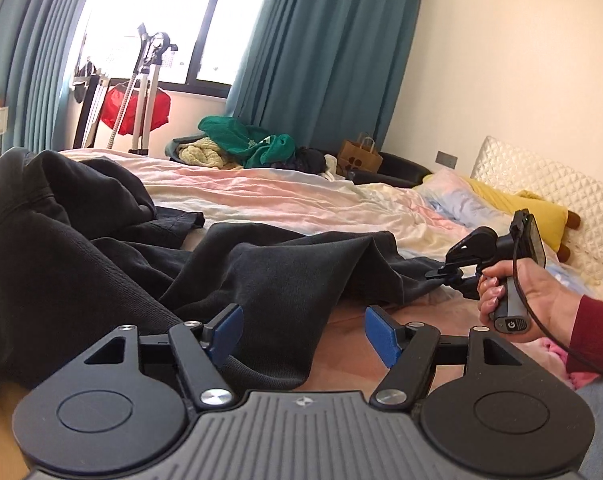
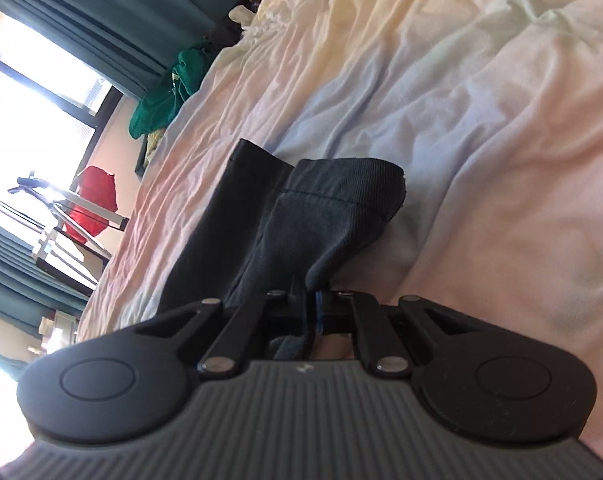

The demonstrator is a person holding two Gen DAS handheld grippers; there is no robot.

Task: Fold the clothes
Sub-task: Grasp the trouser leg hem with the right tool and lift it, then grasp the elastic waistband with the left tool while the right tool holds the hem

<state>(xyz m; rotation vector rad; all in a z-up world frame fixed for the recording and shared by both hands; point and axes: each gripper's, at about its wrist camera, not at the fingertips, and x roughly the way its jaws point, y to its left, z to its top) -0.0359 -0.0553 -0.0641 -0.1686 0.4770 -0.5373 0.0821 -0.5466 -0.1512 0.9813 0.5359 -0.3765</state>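
Note:
A dark navy sweatshirt lies crumpled across the pastel bed sheet. My left gripper is open, its blue pads spread over a fold of the dark cloth, touching nothing. My right gripper shows at the right of the left wrist view, held by a hand and pinching the garment's end. In the right wrist view my right gripper is shut on the dark cloth near its ribbed cuff, which sticks up above the sheet.
A pile of green and cream clothes and a brown paper bag sit beyond the bed's far edge. A yellow pillow and quilted headboard are at right. A stand with red fabric stands by the window.

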